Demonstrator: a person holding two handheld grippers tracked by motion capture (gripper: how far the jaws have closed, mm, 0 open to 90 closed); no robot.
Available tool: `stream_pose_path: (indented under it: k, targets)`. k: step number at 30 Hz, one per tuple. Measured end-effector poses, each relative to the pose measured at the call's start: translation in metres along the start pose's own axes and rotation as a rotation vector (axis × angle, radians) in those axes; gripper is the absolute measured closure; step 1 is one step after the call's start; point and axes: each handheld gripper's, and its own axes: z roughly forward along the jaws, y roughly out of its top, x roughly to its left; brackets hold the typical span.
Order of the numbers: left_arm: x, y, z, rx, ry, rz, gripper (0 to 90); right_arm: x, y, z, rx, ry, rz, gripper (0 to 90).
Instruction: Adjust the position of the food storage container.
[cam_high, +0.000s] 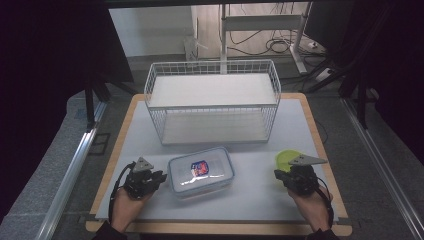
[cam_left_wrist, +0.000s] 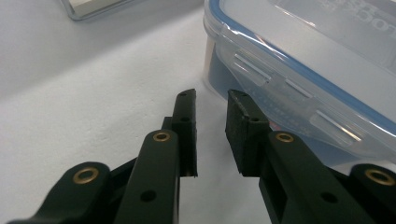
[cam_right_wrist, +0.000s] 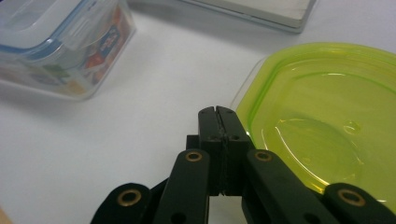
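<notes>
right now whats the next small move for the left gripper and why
Probably ease the left gripper forward to the clear lidded box: its jaws stand slightly apart with nothing between them, just short of the box's side latch.

1. The clear box (cam_left_wrist: 299, 70) beside the left gripper's fingers (cam_left_wrist: 243, 135) carries raised lettering on its lid at the frame's upper right; it is cut off and cannot be read.
2. In the right gripper view, a red and blue printed label (cam_right_wrist: 105, 42) shows through the box wall, up and left of the closed fingers (cam_right_wrist: 208, 135); its words are too blurred to read.
</notes>
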Motion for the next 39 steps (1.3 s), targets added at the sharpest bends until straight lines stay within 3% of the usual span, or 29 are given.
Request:
stream_pose_path:
  k: [3, 4, 6, 8, 9, 10, 11, 14, 16, 19, 20, 22, 33, 36, 37, 39]
  targets:
    - [0.0, 0.0, 0.0, -0.001, 0.001, -0.01, 76.4, 0.008, 0.004, 0.004, -0.002, 0.001, -0.021, 89.7]
    - [-0.001, 0.001, 0.0, 0.0, -0.005, -0.016, 78.1, 0.023, 0.011, 0.015, 0.001, 0.029, -0.058, 89.1]
    - [-0.003, 0.002, 0.002, 0.005, -0.009, -0.018, 79.8, 0.035, 0.016, 0.028, 0.012, 0.059, -0.086, 88.8]
    - [-0.005, 0.003, 0.004, 0.009, -0.013, -0.021, 81.1, 0.04, 0.02, 0.037, 0.016, 0.085, -0.089, 88.7]
    - [-0.006, 0.004, 0.006, 0.013, -0.007, -0.021, 81.1, 0.045, 0.023, 0.047, 0.016, 0.115, -0.089, 88.7]
    - [-0.007, 0.005, 0.008, 0.02, 0.013, -0.019, 83.9, 0.055, 0.03, 0.068, 0.031, 0.149, -0.091, 88.4]
    - [-0.007, 0.006, 0.009, 0.021, 0.016, -0.025, 84.7, 0.058, 0.032, 0.076, 0.034, 0.153, -0.1, 88.4]
    - [-0.003, 0.009, 0.017, 0.027, -0.002, -0.058, 86.4, 0.063, 0.038, 0.089, 0.032, 0.187, -0.098, 88.3]
    - [-0.004, 0.011, 0.021, 0.035, -0.009, -0.066, 88.4, 0.065, 0.039, 0.09, 0.031, 0.192, -0.098, 89.5]
    - [-0.008, 0.018, 0.029, 0.034, -0.011, -0.051, 89.7, 0.067, 0.038, 0.083, 0.043, 0.161, -0.117, 89.8]
    - [-0.013, 0.022, 0.034, 0.037, -0.011, -0.038, 89.7, 0.065, 0.034, 0.076, 0.052, 0.132, -0.116, 89.9]
    - [-0.017, 0.025, 0.038, 0.04, -0.023, -0.029, 89.7, 0.063, 0.03, 0.07, 0.061, 0.132, -0.1, 89.9]
    - [-0.037, 0.028, 0.044, 0.045, -0.082, 0.002, 89.7, 0.067, 0.01, 0.04, 0.093, 0.053, -0.132, 89.9]
    - [-0.037, 0.028, 0.044, 0.046, -0.081, 0.019, 87.1, 0.062, 0.007, 0.037, 0.088, 0.068, -0.113, 89.1]
    - [-0.033, 0.027, 0.037, 0.038, -0.063, 0.03, 79.0, 0.06, 0.006, 0.032, 0.079, 0.07, -0.107, 85.7]
    - [-0.029, 0.022, 0.026, 0.02, -0.035, 0.026, 73.5, 0.057, 0.004, 0.027, 0.067, 0.054, -0.124, 82.0]
